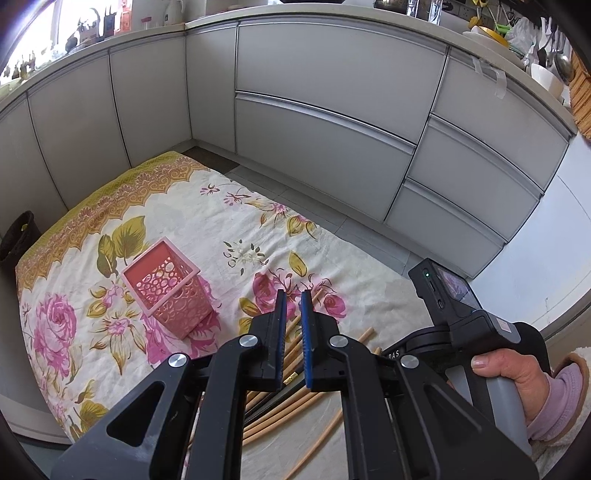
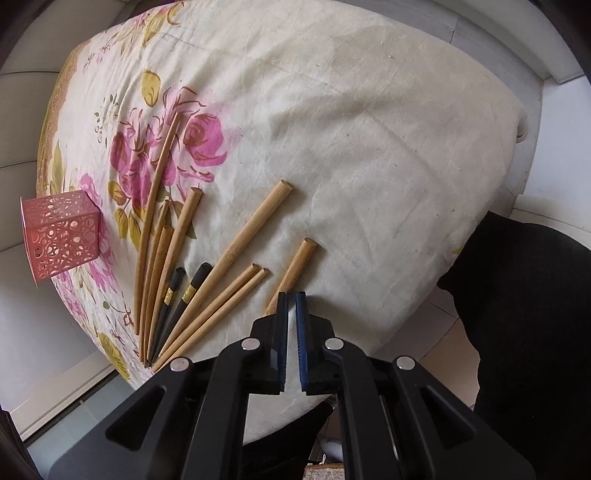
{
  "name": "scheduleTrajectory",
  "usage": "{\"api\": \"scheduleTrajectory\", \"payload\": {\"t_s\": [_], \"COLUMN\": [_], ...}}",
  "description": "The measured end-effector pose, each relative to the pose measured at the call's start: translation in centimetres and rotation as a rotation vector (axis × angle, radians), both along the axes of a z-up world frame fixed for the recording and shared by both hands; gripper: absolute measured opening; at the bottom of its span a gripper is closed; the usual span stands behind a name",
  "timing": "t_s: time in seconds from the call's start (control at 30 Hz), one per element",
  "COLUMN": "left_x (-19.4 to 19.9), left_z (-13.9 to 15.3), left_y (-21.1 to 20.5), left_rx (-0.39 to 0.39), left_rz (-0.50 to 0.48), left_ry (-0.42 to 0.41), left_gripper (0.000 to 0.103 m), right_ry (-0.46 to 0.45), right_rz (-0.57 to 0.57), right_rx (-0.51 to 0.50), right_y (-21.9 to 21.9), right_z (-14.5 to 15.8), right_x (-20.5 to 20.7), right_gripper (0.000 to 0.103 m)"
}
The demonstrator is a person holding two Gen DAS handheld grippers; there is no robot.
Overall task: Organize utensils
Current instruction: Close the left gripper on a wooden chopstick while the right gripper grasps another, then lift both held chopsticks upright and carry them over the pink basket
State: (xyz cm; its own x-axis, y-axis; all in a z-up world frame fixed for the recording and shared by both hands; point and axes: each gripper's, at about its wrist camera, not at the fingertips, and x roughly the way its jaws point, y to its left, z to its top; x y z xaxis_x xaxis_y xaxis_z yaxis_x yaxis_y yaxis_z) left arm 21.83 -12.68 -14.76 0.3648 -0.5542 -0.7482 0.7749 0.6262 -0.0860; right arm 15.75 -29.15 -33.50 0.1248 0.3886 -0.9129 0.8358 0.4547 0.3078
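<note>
Several wooden chopsticks (image 2: pixel 240 236) and two black chopsticks (image 2: pixel 184 299) lie fanned out on a floral cloth (image 2: pixel 369 129). A pink perforated holder (image 2: pixel 61 236) stands upright at the cloth's left side; it also shows in the left wrist view (image 1: pixel 170 291). My right gripper (image 2: pixel 291 295) is nearly shut with a thin gap, empty, just above the lower end of the rightmost wooden chopstick (image 2: pixel 299 262). My left gripper (image 1: pixel 293 293) is slightly open and empty, above chopsticks (image 1: pixel 291 410), right of the holder. The right gripper's body (image 1: pixel 480 325) shows in the left wrist view.
Grey kitchen cabinets (image 1: pixel 325 122) curve around behind the cloth-covered table. A dark bin (image 1: pixel 18 236) stands at the far left. A black shape (image 2: pixel 532 314) sits to the right of the table. Dishes (image 1: pixel 487 33) sit on the counter above.
</note>
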Motion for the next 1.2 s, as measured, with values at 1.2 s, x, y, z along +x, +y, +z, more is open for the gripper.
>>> {"api": "scheduleTrajectory", "payload": {"t_s": [1.2], "left_x": [4.7], "left_z": [-10.6], "left_y": [-10.3], "left_rx": [0.33], "left_rz": [-0.189], "left_ry": [0.261], "left_gripper": [0.01], "right_ry": [-0.287], "right_rz": [-0.105], "right_rx": [0.094], "right_y": [-8.2], "right_z": [0.8], "right_x": [-4.1], "right_gripper": [0.007]}}
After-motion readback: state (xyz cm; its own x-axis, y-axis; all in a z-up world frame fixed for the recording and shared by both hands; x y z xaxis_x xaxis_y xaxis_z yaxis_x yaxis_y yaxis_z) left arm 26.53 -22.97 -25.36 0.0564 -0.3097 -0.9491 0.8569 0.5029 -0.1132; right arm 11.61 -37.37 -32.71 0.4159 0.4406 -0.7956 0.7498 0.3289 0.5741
